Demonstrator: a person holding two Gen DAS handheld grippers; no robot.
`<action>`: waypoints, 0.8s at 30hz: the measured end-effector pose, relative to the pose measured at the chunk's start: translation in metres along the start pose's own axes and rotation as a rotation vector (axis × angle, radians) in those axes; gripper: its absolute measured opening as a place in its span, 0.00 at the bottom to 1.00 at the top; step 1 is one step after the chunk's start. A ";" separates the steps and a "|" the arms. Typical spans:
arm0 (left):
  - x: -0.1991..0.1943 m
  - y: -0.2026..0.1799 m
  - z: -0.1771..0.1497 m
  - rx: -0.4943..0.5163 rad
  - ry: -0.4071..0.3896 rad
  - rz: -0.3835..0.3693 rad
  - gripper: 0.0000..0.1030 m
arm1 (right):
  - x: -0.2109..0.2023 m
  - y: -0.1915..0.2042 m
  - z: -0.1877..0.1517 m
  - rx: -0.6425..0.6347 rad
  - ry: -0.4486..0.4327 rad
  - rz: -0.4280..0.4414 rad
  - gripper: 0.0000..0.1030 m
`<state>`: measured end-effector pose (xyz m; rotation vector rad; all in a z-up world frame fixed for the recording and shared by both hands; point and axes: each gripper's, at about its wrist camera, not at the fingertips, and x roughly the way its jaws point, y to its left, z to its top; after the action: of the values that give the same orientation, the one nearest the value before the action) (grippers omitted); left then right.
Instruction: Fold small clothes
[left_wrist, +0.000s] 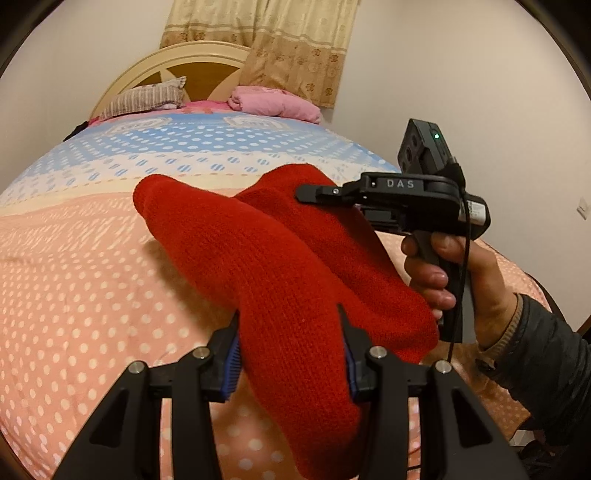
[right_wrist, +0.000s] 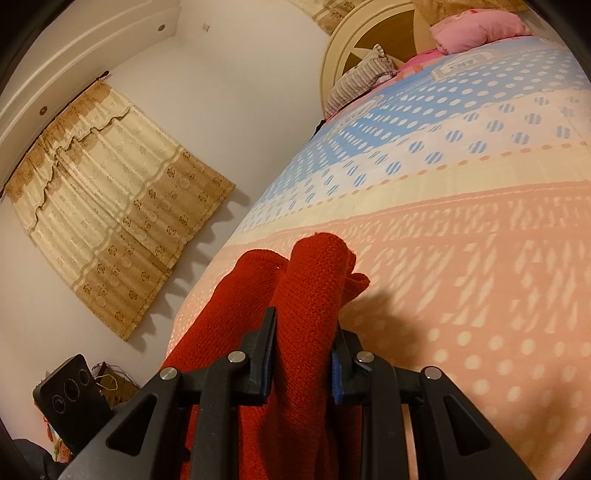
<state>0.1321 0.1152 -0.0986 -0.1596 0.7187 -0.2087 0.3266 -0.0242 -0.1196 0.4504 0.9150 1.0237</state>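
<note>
One red knit (left_wrist: 280, 266), held clear of the bed (left_wrist: 92, 280), spanning between two tongs. A shadow on the sheet below it suggests it hangs free, not resting.

Left tongs (left_wrist: 291, 350): clamped on a thick fold of the knit; blue pads press it from both sides. Right tongs (right_wrist: 304, 332): also clamped, on a narrower bunched roll of the same cloth; seen side-on in the left view they bite the far end.

Why held so, as I judge it: two grips at opposite ends let the piece be stretched or shaken flat above the sheet before it is laid down for folding. Knit is thick and slack; it sags and doubles over between the grips, so its shape (sleeve, hat, small sweater) cannot be told.

One hand (left_wrist: 454, 273) visible on the right handle, dark sleeve at the wrist.

Count:
- red garments: 1
- tongs: 2
- pillows at the headboard: 1 striped (left_wrist: 144, 98)
- pink bundle (left_wrist: 275, 103) beside it: 1
- curtains: 2 (one per view, different windows, I think)

Fold not yet begun; nothing lies flat.
</note>
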 end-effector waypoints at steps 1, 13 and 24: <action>-0.001 0.003 -0.003 -0.005 0.002 0.003 0.43 | 0.003 0.001 0.000 -0.001 0.004 0.001 0.23; -0.001 0.016 -0.018 -0.011 0.025 0.032 0.43 | 0.027 0.005 -0.002 -0.006 0.037 0.000 0.23; 0.007 0.020 -0.034 -0.027 0.067 0.033 0.44 | 0.026 -0.019 -0.005 0.044 0.043 -0.028 0.23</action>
<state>0.1166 0.1302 -0.1325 -0.1665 0.7909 -0.1735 0.3376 -0.0110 -0.1472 0.4524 0.9819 0.9923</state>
